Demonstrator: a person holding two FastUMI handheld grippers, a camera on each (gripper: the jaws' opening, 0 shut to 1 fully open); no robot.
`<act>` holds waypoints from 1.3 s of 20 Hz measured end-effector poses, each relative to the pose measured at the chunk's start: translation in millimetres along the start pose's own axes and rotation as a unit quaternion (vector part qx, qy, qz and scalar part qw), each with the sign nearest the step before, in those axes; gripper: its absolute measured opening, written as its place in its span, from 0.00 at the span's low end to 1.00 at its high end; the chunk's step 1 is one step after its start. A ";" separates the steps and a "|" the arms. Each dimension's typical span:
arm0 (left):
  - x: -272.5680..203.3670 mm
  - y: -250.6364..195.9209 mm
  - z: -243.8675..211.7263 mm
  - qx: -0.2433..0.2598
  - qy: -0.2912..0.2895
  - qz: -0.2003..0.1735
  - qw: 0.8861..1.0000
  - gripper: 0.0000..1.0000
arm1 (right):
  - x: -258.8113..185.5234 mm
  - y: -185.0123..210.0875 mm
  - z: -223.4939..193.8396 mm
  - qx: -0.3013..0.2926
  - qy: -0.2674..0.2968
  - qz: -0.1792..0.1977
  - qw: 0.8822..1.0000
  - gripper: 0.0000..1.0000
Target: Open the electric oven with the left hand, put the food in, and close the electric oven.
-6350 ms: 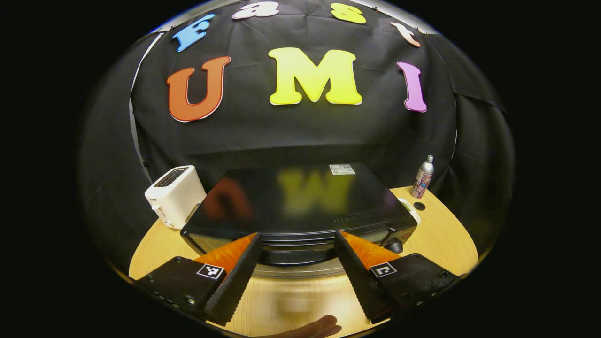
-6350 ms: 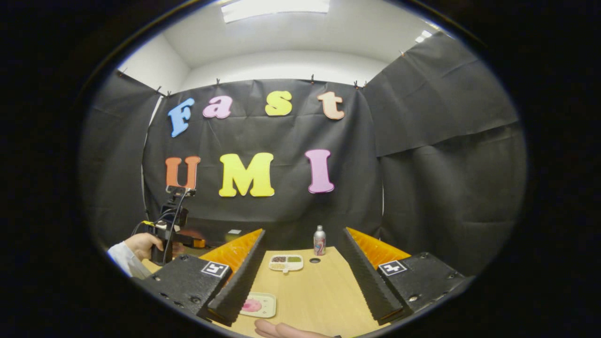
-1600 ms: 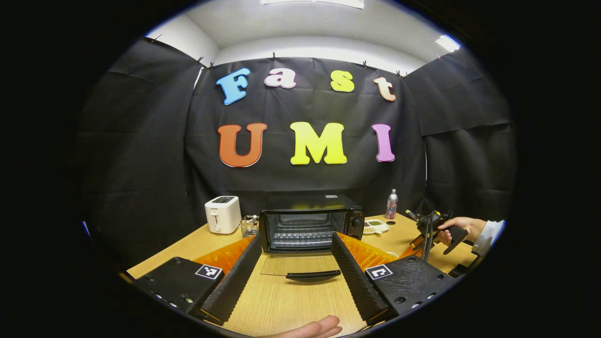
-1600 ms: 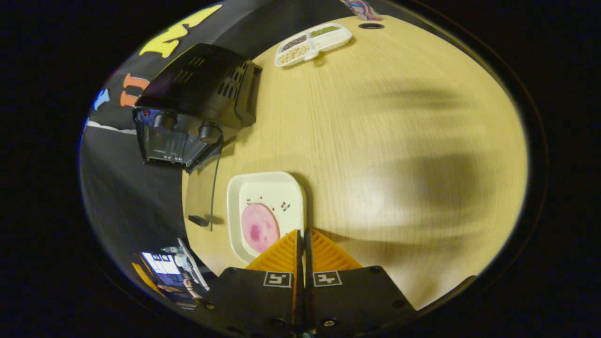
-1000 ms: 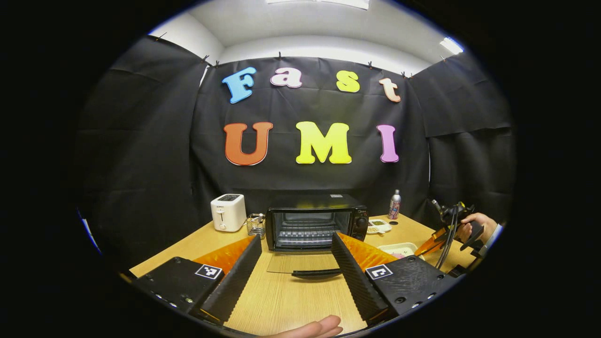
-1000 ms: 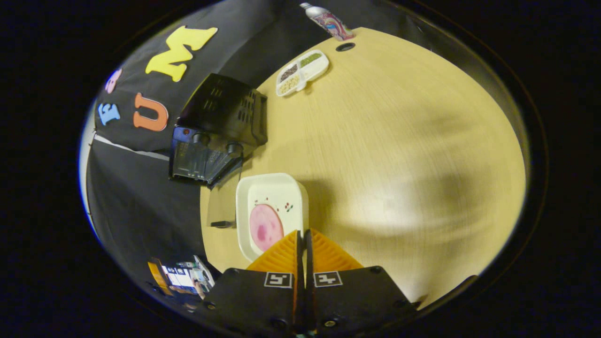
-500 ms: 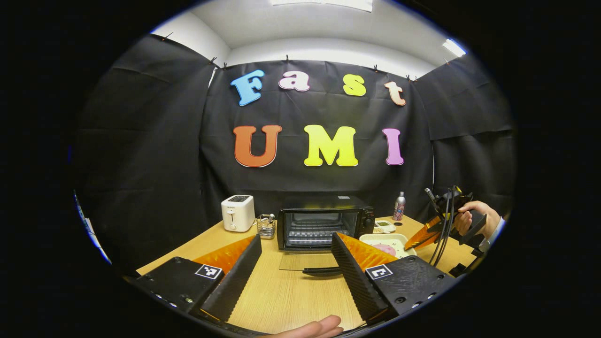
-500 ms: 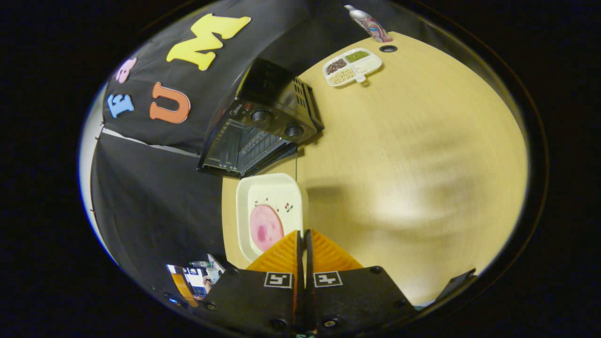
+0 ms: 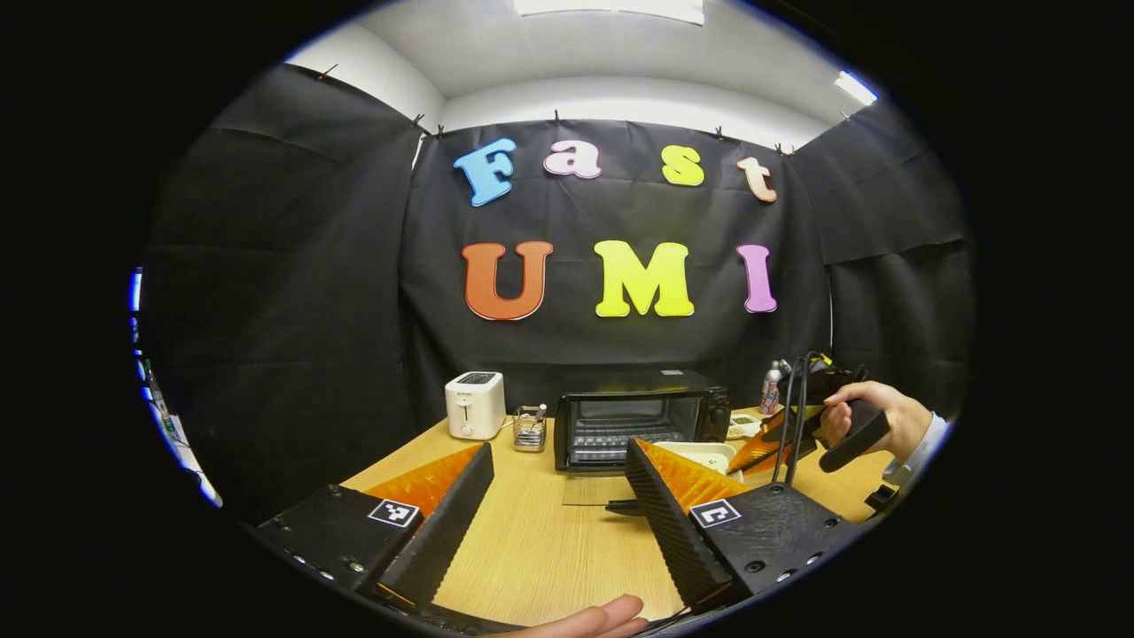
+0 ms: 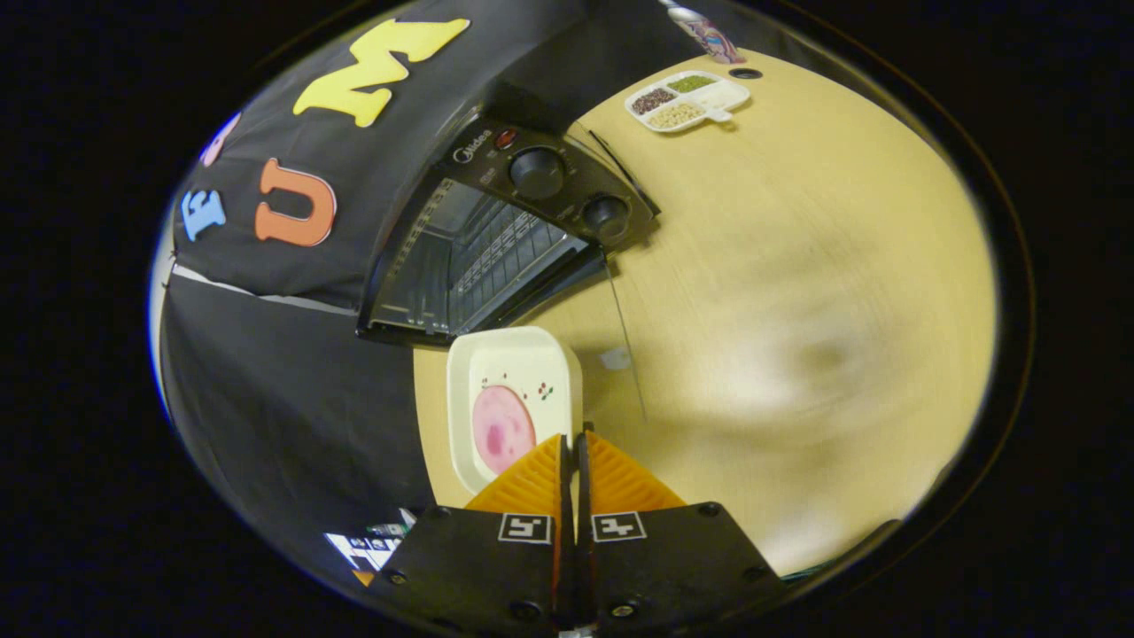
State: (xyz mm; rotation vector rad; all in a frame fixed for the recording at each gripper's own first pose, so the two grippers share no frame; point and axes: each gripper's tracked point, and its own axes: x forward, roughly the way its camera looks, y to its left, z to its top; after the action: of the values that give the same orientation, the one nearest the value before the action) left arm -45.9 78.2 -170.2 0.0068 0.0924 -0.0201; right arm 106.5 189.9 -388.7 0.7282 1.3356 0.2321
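One step done, the plate now at the oven's mouth

Two grippers, two different jobs right now. My right gripper point(image 10: 571, 440) is pinched together on the rim of the cream plate point(image 10: 512, 400) that carries the pink slice of food point(image 10: 501, 429), and over the last second and a half I have swung that plate from a spot off to the side of the electric oven point(image 10: 496, 239) to just in front of its opening. The plate's far edge now sits close to the oven's front frame, above the lowered glass door point(image 10: 620, 354); the wire rack inside faces me.

My left gripper point(image 9: 558, 496) has its fingers wide apart with nothing between them, and it has drawn back from the oven while I moved the food, so the oven point(image 9: 640, 419) looks smaller and stands well beyond it on the desk point(image 9: 540, 549). The hand point(image 9: 864, 416) holding the right gripper is off to the oven's right.

I judge opening finished and loading about to happen: the plate should go straight in onto the rack, level, clearing the frame. Closing is left for the left gripper
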 end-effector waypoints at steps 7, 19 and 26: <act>7.9 17.5 -13.4 -0.006 0.013 0.010 1.000 0.95 | 50.1 39.1 20.9 0.056 -0.099 0.020 0.993 0.01; 38.7 32.9 -43.9 0.002 0.045 0.006 0.999 0.95 | 113.9 88.0 110.0 0.191 -0.299 0.089 0.931 0.01; 53.5 28.5 -67.9 0.003 0.070 0.000 0.998 0.95 | 144.0 92.3 136.1 0.184 -0.333 0.088 0.921 0.00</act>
State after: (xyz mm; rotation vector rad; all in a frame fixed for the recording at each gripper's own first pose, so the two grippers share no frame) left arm 1.7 106.1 -242.7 0.0134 0.2318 -0.0194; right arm 292.5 292.0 -441.0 1.1260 0.6596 -0.1305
